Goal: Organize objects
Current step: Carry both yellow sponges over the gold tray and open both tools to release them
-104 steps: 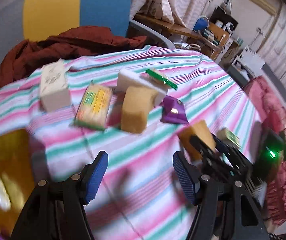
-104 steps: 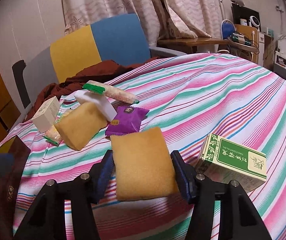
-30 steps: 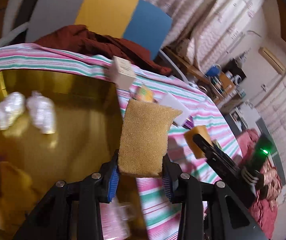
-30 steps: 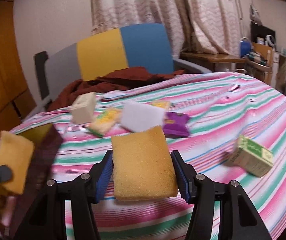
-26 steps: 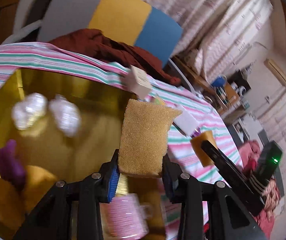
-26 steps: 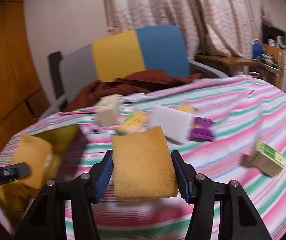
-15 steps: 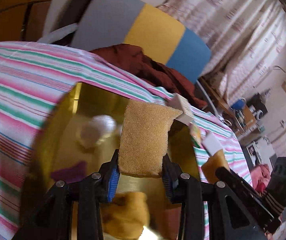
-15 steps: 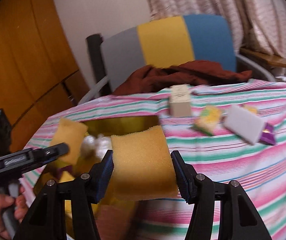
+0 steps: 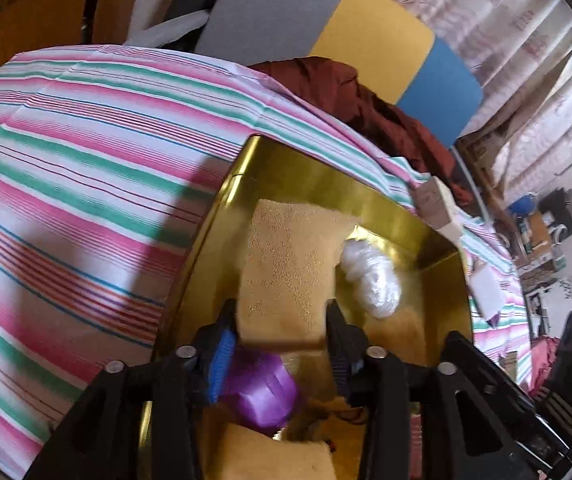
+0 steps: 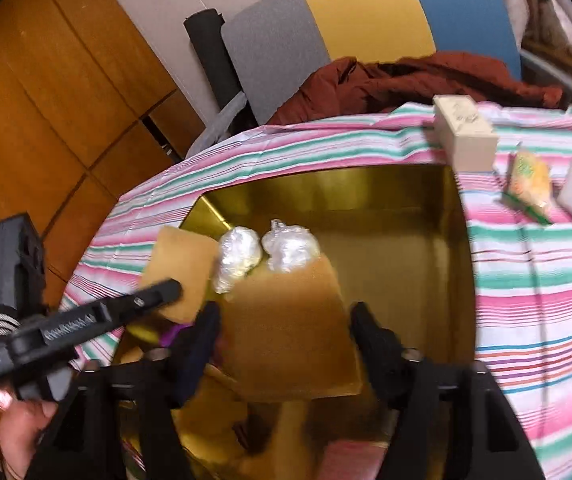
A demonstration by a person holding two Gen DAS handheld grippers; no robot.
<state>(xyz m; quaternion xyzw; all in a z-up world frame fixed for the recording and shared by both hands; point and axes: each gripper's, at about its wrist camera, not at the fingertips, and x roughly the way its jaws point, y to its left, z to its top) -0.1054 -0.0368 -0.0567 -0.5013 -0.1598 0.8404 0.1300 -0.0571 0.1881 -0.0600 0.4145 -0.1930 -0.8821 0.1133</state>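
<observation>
A: Where are the sponges?
B: Both over the gold tray (image 10: 450, 216). Left gripper (image 9: 281, 344) jaws are opening, its sponge (image 9: 290, 272) between them, pads just off it.
A: Right gripper (image 10: 286, 332)?
B: Opening too, spread clear of its sponge (image 10: 290, 328), beside two wrapped balls (image 10: 269, 248)

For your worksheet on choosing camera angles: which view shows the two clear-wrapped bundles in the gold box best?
The right wrist view: both wrapped bundles lie side by side inside the gold box. The left wrist view shows only one, beside a sponge.

Two sponges (image 10: 290, 320) and two wrapped bundles (image 10: 286, 246) inside the tray (image 10: 458, 280), small box (image 10: 464, 136) just behind it.
</observation>
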